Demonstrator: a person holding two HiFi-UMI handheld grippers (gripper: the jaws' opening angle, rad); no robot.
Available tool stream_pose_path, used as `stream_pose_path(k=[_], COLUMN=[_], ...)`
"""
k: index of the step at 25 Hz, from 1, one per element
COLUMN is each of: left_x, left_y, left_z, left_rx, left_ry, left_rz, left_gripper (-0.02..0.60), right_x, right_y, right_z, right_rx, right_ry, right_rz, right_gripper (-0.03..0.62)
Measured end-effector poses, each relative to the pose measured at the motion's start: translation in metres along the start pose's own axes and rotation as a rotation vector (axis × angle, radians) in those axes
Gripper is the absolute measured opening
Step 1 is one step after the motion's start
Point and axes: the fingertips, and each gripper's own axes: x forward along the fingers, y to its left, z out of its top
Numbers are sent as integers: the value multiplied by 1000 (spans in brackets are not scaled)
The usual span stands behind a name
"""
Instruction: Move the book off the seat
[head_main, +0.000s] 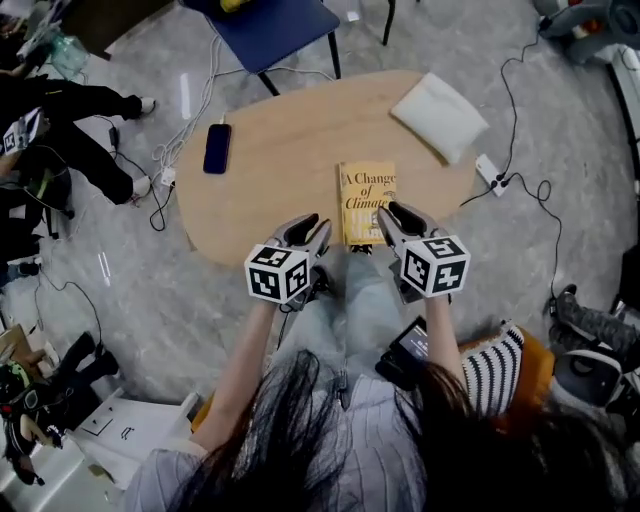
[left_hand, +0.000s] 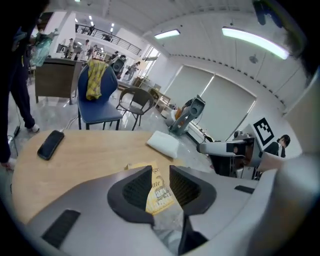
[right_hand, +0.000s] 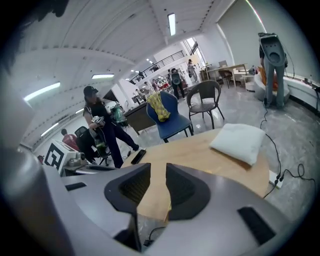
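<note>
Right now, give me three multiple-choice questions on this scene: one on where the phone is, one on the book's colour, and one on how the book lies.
1. Where does the phone lie?
A. On top of the book
B. On the table, right of the book
C. On the table, left of the book in the head view

2. What colour is the book's cover?
A. Yellow
B. Red
C. Green

3. How does the book lie?
A. Open, pages up
B. Closed and flat, cover up
C. Standing on its edge

Answers:
1 C: the head view shows the phone on bare wood, well apart from the book on its left.
2 A: the cover is yellow with dark title print.
3 B: the title faces the camera and no pages show.
</note>
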Motion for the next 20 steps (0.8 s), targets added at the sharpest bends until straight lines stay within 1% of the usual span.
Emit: stream_pose_path(k=[4, 7, 9, 14, 20], left_x=[-43, -72, -91, -129, -165], left_y=[-37, -54, -61, -69, -80], left_z=[22, 34, 37, 38, 40], left_rx=[79, 109, 121, 165, 164], left_ry=[-74, -121, -141, -166, -238], left_rz=[-88, -137, -160, -156, -167], left_gripper=[117, 112, 109, 94, 74], right_x=[-33, -51, -61, -82, -111], right_y=[27, 50, 66, 100, 134], right_z=[23, 36, 39, 39, 34], right_rx=[3, 11, 18, 14, -20], right_ry=[-88, -148, -171, -188, -228], right_rz=[-15, -5, 9, 27, 21], right_gripper=[90, 83, 80, 75, 73])
